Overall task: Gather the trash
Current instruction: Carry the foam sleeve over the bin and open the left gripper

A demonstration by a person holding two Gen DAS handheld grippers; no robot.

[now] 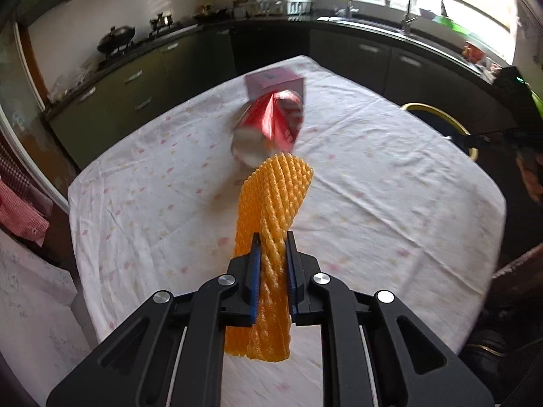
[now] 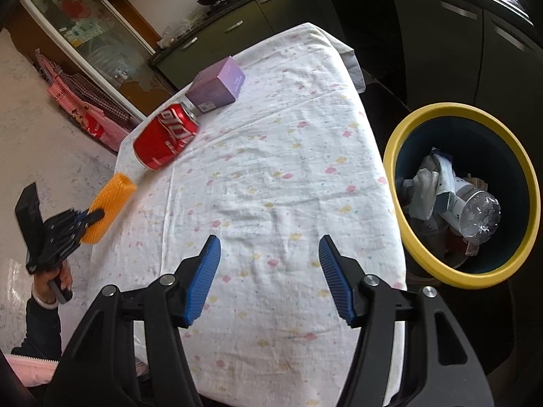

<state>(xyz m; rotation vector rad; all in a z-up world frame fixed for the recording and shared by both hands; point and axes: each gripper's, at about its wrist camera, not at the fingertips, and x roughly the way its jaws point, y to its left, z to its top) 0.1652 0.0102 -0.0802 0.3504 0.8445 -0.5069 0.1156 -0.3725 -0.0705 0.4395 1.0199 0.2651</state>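
- Left gripper [image 1: 273,237], lower centre of its view, pinches an orange foam net sleeve [image 1: 271,210] above the table [image 1: 390,186].
- Right gripper [image 2: 269,242]: fingers wide, empty.
- Yellow-rimmed bin [image 2: 407,129] at right edge.

Each handheld tool is a matte black plastic linkage of angular arms with long triangular cut-outs, pinned at its joints by round silver screws. The left two-finger gripper [image 1: 273,237] carries narrow fingers lined with blue pads [image 1: 255,271], and two thin pale rods run back along its frame. The right two-finger gripper [image 2: 269,242] wears broad, ribbed blue rubber pads [image 2: 203,281] shaped like tapered blades. In the right wrist view, the person's left hand [image 2: 56,279] emerges from a dark blue sleeve [image 2: 42,329]; below it lies what seems a pink zipped garment.
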